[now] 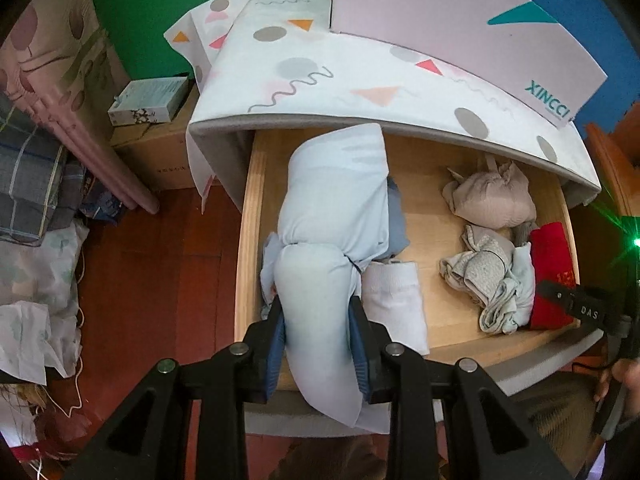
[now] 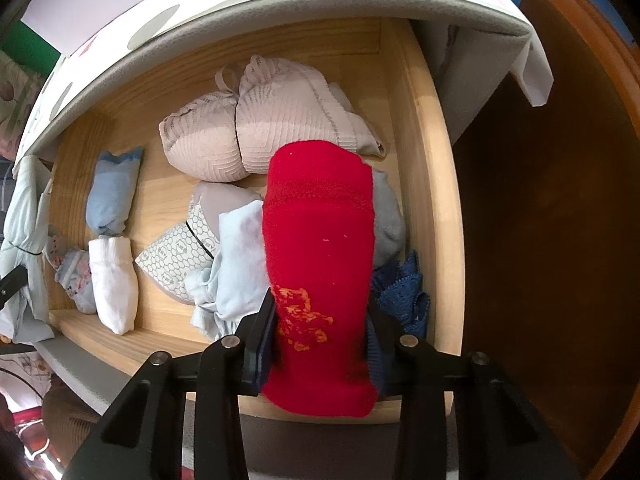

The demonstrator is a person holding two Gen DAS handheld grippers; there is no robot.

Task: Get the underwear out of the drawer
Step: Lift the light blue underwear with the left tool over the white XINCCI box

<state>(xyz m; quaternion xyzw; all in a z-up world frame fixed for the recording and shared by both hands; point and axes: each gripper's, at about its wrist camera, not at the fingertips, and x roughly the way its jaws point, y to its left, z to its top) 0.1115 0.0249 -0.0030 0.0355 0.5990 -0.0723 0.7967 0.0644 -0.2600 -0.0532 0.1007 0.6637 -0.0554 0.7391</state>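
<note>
L gripper (image 1: 318,344) pinches pale blue garment (image 1: 336,216), lifted above drawer (image 1: 250,216) to clear rim. R gripper (image 2: 320,340) clamps red item (image 2: 320,240) over drawer's right end, pointing down for vertical pull.

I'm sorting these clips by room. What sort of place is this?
Most likely a bedroom. An open wooden drawer holds folded underwear and socks, such as a beige bra, under a mattress in a patterned sheet, with folded bedding piled on the floor nearby.
</note>
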